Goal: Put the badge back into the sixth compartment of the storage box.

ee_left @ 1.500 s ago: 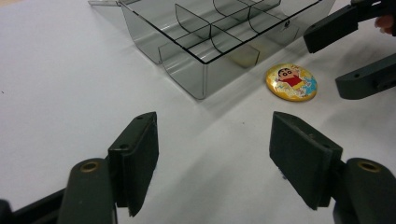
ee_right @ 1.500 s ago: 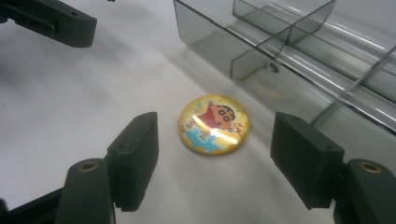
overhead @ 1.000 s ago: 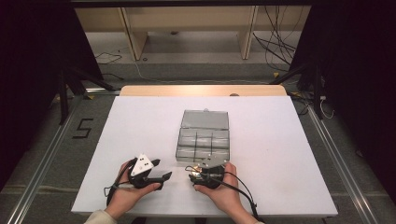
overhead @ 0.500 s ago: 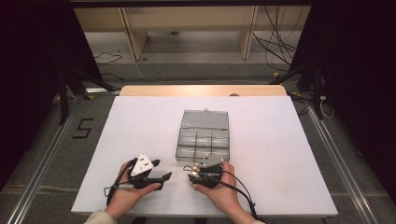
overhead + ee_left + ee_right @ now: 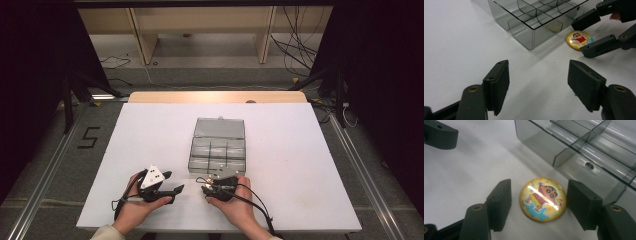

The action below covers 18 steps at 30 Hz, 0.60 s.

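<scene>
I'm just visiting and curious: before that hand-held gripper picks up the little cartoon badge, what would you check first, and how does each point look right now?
1. Badge sits between the right hand-held gripper pads: ok; the jaws have just been closing around it.
2. Pads pressing on the badge: not ok, gaps remain on both sides.
3. Badge lies flat on the white table: ok.
4. Clear compartment box is open, with free compartments: ok.
5. Left hand-held gripper is open, holds nothing and stays off to the side: ok.
6. Far jaw clears the box wall: cannot tell.
</scene>
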Motion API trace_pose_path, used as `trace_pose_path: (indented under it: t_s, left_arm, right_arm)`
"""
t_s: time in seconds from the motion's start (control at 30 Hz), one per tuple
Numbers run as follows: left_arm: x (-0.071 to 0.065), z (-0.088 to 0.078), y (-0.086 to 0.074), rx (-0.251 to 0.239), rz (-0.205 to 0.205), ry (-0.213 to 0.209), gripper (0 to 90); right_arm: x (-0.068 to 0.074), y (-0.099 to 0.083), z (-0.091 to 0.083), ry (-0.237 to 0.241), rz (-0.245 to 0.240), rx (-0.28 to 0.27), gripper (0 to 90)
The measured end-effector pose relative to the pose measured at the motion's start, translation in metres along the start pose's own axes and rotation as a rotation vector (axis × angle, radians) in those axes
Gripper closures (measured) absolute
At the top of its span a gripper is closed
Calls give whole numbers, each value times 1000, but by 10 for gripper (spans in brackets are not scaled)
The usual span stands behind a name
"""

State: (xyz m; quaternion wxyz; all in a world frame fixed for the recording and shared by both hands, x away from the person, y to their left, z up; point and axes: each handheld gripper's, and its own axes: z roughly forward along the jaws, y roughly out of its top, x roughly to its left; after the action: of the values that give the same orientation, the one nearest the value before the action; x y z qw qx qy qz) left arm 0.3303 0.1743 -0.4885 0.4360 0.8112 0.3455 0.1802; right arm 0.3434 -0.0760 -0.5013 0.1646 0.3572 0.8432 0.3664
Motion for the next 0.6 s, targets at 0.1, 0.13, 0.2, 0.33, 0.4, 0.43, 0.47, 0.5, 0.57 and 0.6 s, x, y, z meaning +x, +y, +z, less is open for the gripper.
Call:
trace_pose_path:
  t_s: [0.1, 0.13, 0.2, 0.33, 0.4, 0.43, 0.47, 0.5, 0.57, 0.6]
  left_arm:
    - [0, 0, 0, 0, 0, -2, 339]
    - [0, 0, 0, 1, 0, -2, 339]
    - [0, 0, 0, 3, 1, -4, 340]
    - [0, 0, 0, 4, 1, -4, 342]
    - [0, 0, 0, 2, 1, -2, 342]
    - [0, 0, 0, 4, 1, -3, 342]
    - [0, 0, 0, 2, 1, -2, 342]
    - [0, 0, 0, 2, 1, -2, 343]
    - [0, 0, 0, 2, 1, -2, 343]
    - [0, 0, 0, 2, 1, -2, 343]
  right_arm:
    - [-1, 0, 0, -8, 8, -6, 429]
    - [-1, 0, 0, -10, 11, -7, 438]
    - [-1, 0, -1, -15, 19, -9, 461]
    - [-1, -1, -1, -21, 19, -9, 471]
    - [-1, -1, -1, -22, 18, -11, 472]
    - [-1, -1, -1, -22, 15, -11, 473]
    - [-1, -1, -1, -22, 14, -12, 473]
    - [0, -1, -1, -22, 14, -12, 474]
    - [-1, -1, -1, -22, 13, -14, 474]
    - [0, -1, -1, -23, 12, -14, 474]
